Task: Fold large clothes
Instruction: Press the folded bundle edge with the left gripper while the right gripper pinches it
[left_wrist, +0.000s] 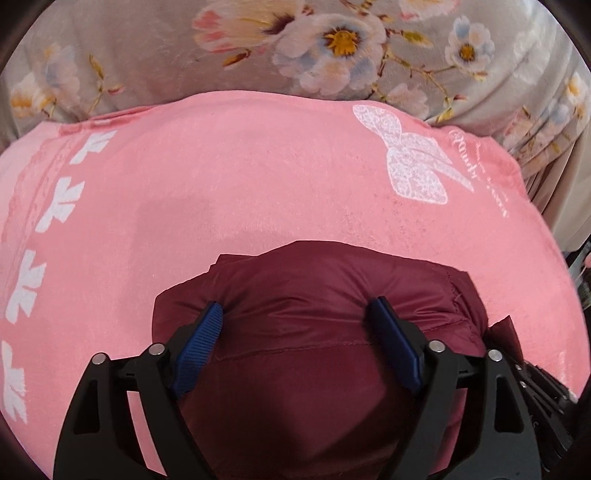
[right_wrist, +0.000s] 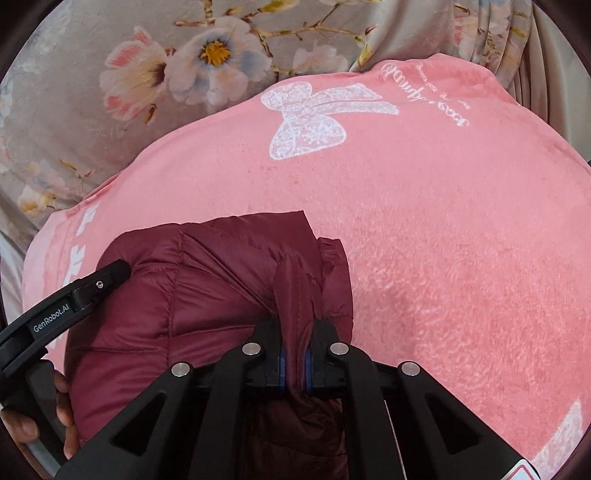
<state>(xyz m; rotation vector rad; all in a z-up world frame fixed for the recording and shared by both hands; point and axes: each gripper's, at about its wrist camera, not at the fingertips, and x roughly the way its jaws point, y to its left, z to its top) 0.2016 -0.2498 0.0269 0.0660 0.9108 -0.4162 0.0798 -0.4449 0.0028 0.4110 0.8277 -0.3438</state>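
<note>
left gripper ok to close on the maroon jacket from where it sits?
Probably yes. The left gripper is open with the puffy maroon jacket bulging between its fingers, nothing in between. The right gripper already pinches another fold.

White lettering reading "GenRobot.AI" runs along the black plastic arm of the left gripper (right_wrist: 68, 314), where it enters the right wrist view from the lower left, and that is the one label that reads cleanly. On the pink plush blanket (right_wrist: 443, 258) there is white cursive script (right_wrist: 424, 96) beside the white lace-pattern bow print (right_wrist: 314, 122), but it sits upside down to the camera and the letters cannot be made out with certainty. In the left wrist view the same script (left_wrist: 476, 166) curls along the blanket's right edge, too small and warped to read.
</note>
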